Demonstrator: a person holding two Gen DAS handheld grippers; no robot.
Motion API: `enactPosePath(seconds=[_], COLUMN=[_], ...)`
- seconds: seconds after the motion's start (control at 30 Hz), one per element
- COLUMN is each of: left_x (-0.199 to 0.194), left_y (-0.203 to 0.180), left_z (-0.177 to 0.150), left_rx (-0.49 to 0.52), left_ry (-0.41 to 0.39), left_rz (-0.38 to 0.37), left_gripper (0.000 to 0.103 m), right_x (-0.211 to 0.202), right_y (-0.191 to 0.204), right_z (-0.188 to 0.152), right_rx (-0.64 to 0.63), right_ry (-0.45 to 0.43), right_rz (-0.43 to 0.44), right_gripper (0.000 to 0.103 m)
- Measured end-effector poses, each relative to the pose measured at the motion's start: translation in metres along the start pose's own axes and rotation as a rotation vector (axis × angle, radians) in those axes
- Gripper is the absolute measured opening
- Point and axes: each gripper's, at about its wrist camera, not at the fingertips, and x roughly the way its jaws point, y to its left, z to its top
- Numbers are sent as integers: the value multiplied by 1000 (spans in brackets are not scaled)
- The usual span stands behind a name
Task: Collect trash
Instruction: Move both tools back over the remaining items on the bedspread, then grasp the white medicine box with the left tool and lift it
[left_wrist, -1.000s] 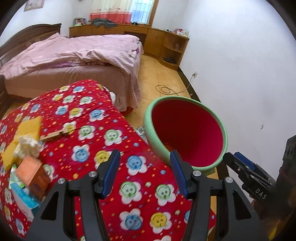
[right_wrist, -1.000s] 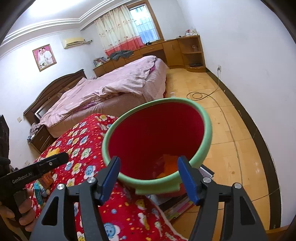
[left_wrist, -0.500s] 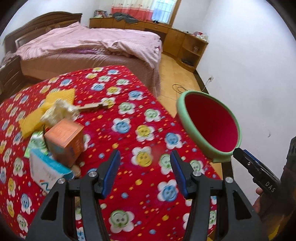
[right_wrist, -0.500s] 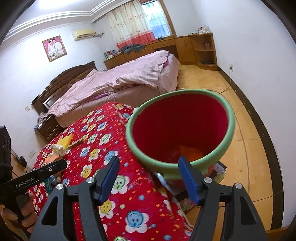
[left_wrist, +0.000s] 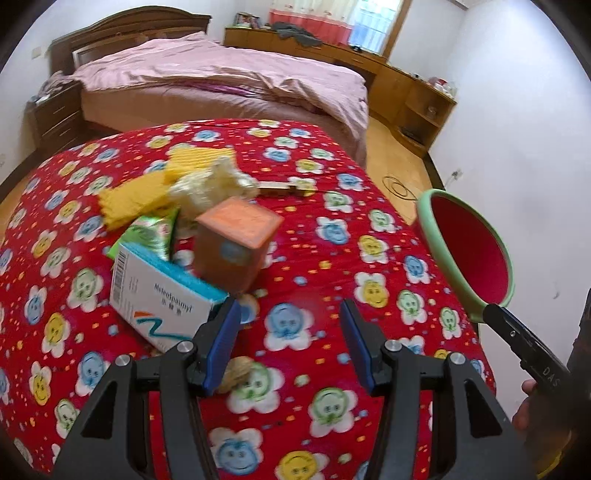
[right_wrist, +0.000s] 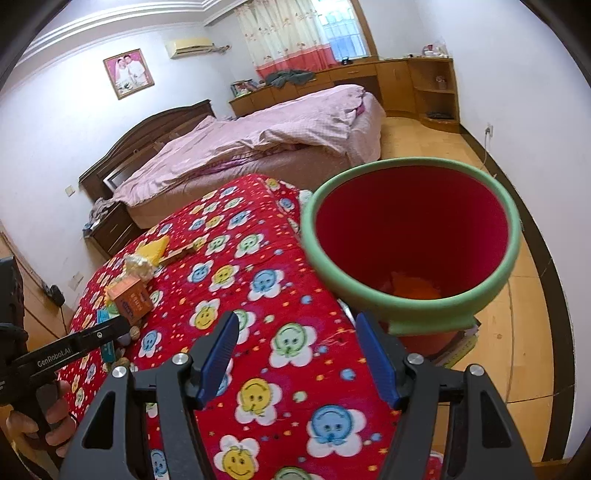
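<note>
While nothing is yet gripped, the red flowered blanket (left_wrist: 314, 266) fills most of both views, spread over a raised surface with the pink bed (left_wrist: 221, 81) behind it. Just off its right edge stands the red bin with a green rim (right_wrist: 410, 236), mouth up, with something orange lying at its bottom. Near the blanket's left side the trash sits in one cluster: a yellow cloth (left_wrist: 147, 192), a crumpled pale wad (left_wrist: 210, 184), an orange carton (left_wrist: 236, 251) standing upright, a white medicine box (left_wrist: 159, 302) leaning against it, and a green wrapper (left_wrist: 151, 232) behind. The left gripper (left_wrist: 290, 341) hangs just short of the boxes, jaws apart and empty; the right gripper (right_wrist: 297, 356) hovers near the bin, likewise parted and empty. This looks like the reach step. Next, the left jaws need to straddle the nearest box and close squarely before carrying it to the bin.
</note>
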Motion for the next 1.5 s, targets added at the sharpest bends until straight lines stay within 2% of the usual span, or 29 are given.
enactPosePath(seconds=[0.27,0.6,0.9,1.03,1.13,1.37,1.5], left_x=[-9,-20,-30,-26,-19,4,15], left_y=[35,80,109,121,129,137,134], left_z=[-7,-14,-11,1,9,13,11], left_rx=[-63,-132,-222,-311,-356,-413,-406], left_ry=[-11,-33,-53,-76,-88,-48,-22], left_rz=[51,156,171,181,194,197,212], left_gripper=[56,56,56,63,64,64,64], right_x=[6,14,21,24,25,27,29], right_y=[18,29,37,42,43,38,37], right_z=[-6,-10,-12,-12,-13,-12,-12], right_rx=[-29,-48,-60,-71,-75,-65,-62], right_ry=[22,46,66,71,73,78,86], right_rz=[23,37,50,55,54,43,40], right_gripper=[69,69,69,69,69,69,69])
